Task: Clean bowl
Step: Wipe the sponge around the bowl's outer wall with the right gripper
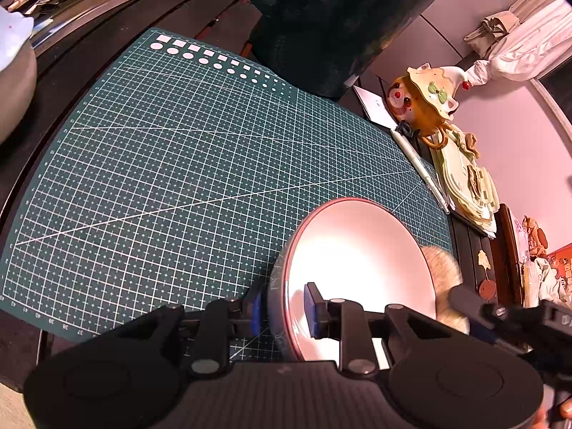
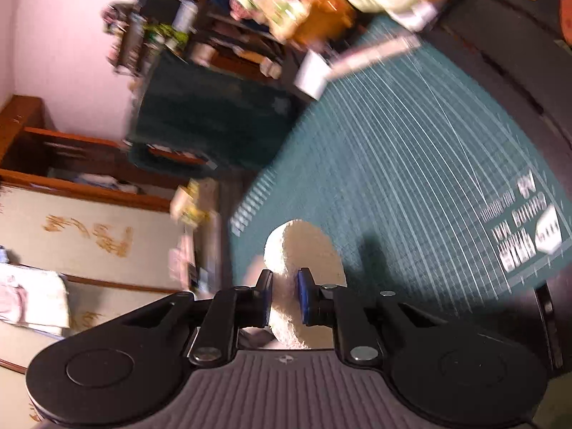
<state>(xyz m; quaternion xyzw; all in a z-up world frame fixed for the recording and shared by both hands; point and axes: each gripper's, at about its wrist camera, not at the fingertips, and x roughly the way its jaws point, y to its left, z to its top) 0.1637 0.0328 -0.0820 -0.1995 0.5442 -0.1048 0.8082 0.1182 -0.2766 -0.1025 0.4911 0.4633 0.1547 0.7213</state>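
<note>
A white bowl with a thin red rim stands tilted on its edge over the green cutting mat. My left gripper is shut on the bowl's near wall, one blue pad outside and one inside. A round beige sponge pad touches the bowl's right rim, held by my right gripper, whose black body enters from the right. In the right wrist view my right gripper is shut on that sponge pad, which stands on edge between the blue pads; this view is motion-blurred.
A large dark cylindrical container stands at the mat's far edge. A ceramic clown-like figure, a pen and stacked pale trays lie to the right. A grey vessel and papers sit at the left.
</note>
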